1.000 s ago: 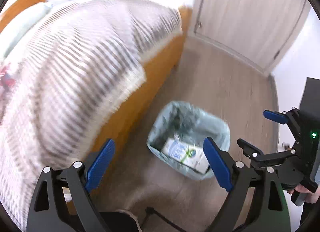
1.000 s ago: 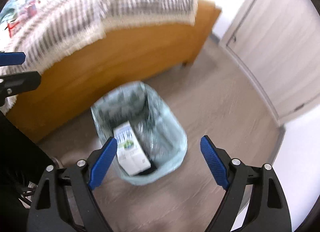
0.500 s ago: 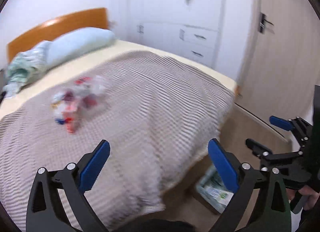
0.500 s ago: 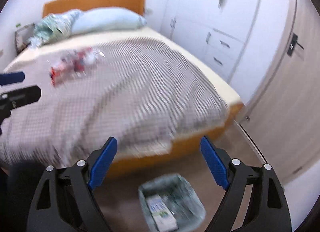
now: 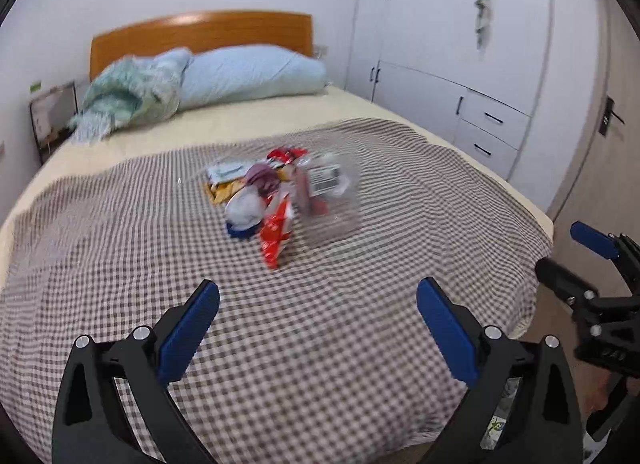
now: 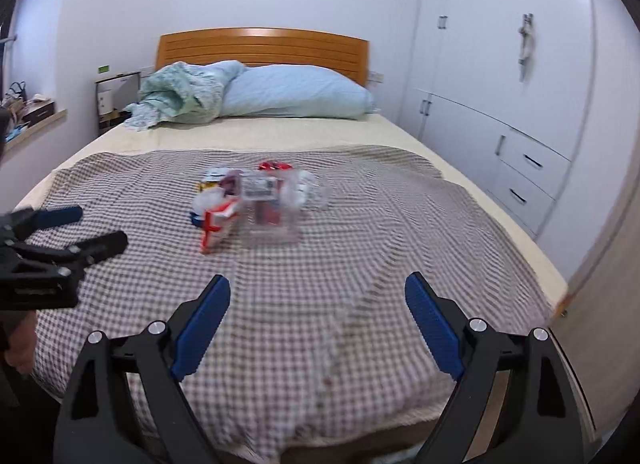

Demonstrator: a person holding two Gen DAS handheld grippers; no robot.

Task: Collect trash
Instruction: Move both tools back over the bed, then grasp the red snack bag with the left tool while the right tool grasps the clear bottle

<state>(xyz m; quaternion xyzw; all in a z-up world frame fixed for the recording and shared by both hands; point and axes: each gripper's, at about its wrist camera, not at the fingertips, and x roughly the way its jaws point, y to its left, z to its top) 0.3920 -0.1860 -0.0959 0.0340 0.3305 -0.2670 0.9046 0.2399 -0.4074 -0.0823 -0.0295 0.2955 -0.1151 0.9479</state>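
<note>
Both the left gripper [image 5: 318, 304] and right gripper [image 6: 318, 300] gape wide, holding nothing (the right's jaws just widened). Trash pile [image 5: 280, 199] sits mid-blanket [image 5: 120, 244], toward the bed's head end.

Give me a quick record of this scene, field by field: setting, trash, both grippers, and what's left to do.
setting: bedroom, bed with checked blanket
trash: pile of wrappers and clear plastic packaging in the middle of the blanket
left gripper: open, empty, jaws just opened further, short of the pile
right gripper: open, empty, jaws just opened further, short of the pile
remaining: pile not yet picked up
</note>
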